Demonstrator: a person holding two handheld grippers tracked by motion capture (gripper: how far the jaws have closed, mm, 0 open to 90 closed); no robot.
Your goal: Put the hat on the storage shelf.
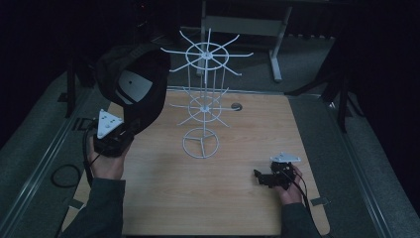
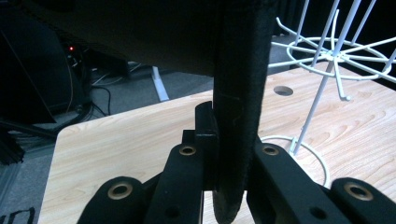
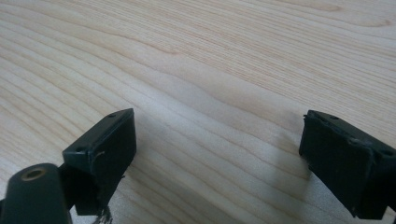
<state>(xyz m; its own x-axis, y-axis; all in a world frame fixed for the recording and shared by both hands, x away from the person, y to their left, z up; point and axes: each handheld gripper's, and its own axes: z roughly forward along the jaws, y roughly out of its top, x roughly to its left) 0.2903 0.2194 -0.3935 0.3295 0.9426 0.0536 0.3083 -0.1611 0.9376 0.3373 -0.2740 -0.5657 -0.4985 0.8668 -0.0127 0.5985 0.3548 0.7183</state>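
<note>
From above, I see my left gripper [image 1: 130,130] lifting a black cap [image 1: 132,84] beside the white wire rack [image 1: 204,99]; its own view shows jaws clamping the cap's edge [image 2: 238,116]; my right gripper [image 3: 217,154] gapes over bare table [image 3: 210,70].

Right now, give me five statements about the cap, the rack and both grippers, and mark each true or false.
1. The left gripper is shut on the black cap. True.
2. The cap already hangs on the white wire rack. False: it is held up in the air to the left of the rack, apart from it.
3. The right gripper holds a hook. False: its jaws are open with nothing between them, over the wooden table.
4. The rack stands upright on the table. True.
5. The right gripper is touching the rack. False: it sits near the table's right front, well away from it.
</note>
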